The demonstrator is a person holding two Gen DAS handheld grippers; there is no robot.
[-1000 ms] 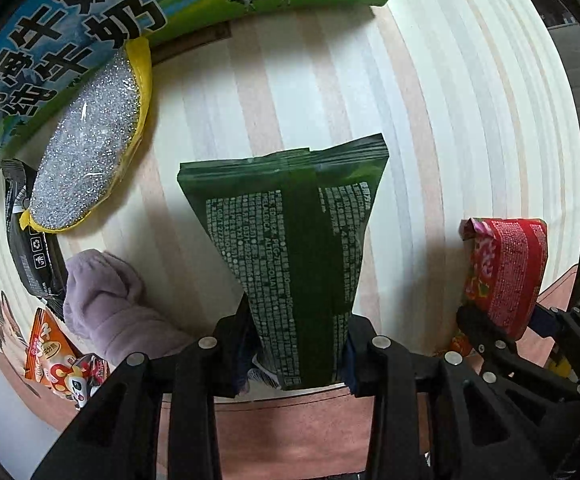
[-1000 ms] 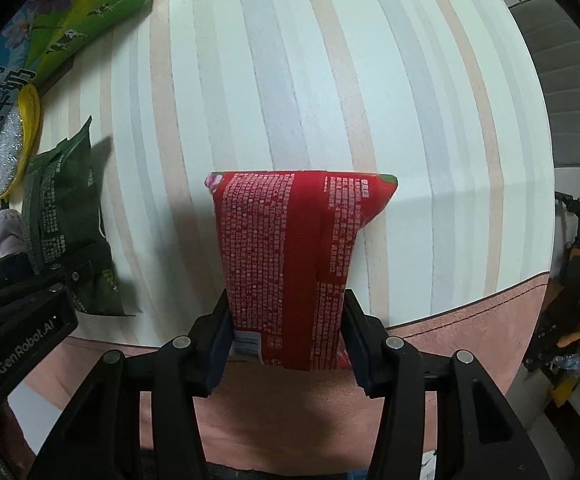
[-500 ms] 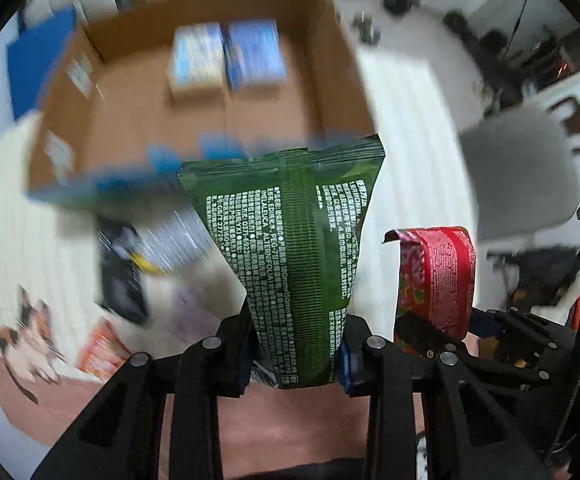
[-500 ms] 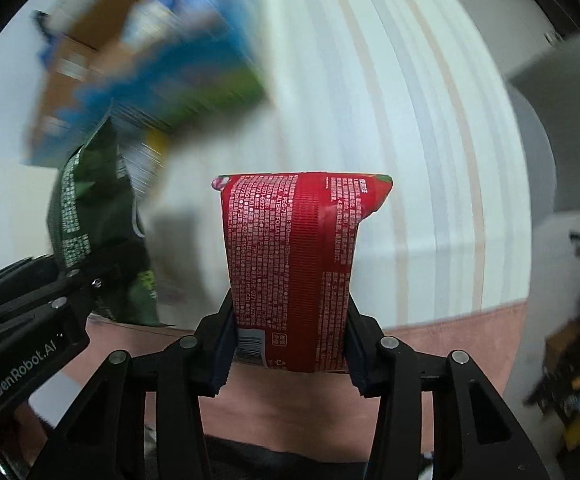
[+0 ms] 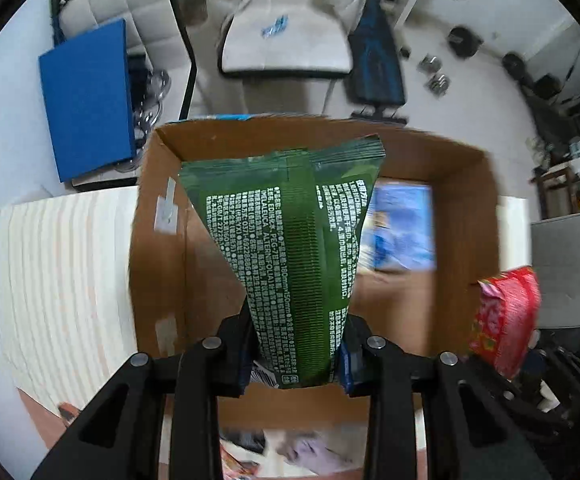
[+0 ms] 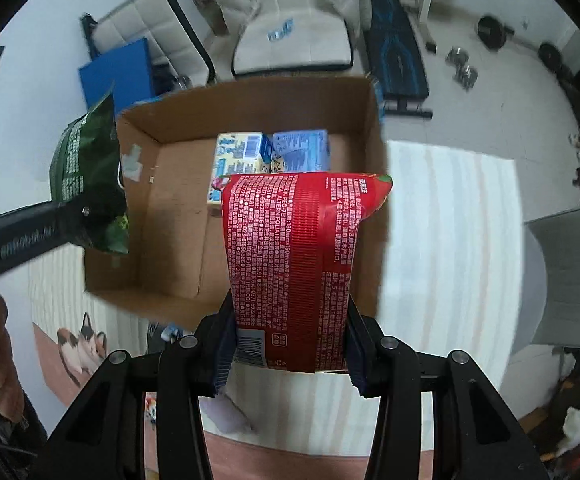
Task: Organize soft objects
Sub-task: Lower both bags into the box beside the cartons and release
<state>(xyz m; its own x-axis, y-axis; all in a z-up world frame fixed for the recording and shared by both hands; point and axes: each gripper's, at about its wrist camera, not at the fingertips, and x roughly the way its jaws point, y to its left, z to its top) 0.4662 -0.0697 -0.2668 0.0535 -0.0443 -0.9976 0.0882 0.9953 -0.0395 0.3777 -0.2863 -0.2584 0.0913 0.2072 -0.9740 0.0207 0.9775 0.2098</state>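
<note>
Green pack (image 5: 298, 264), red pack (image 6: 298, 264) hang lengthwise over box (image 6: 161, 196)

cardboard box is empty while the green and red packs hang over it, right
Not quite: the cardboard box already holds two blue packets at its far end, as the right wrist view shows. The green pack and red pack do hang over it.

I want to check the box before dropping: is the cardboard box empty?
No, in the right wrist view two blue packs already lie inside the cardboard box.
</note>
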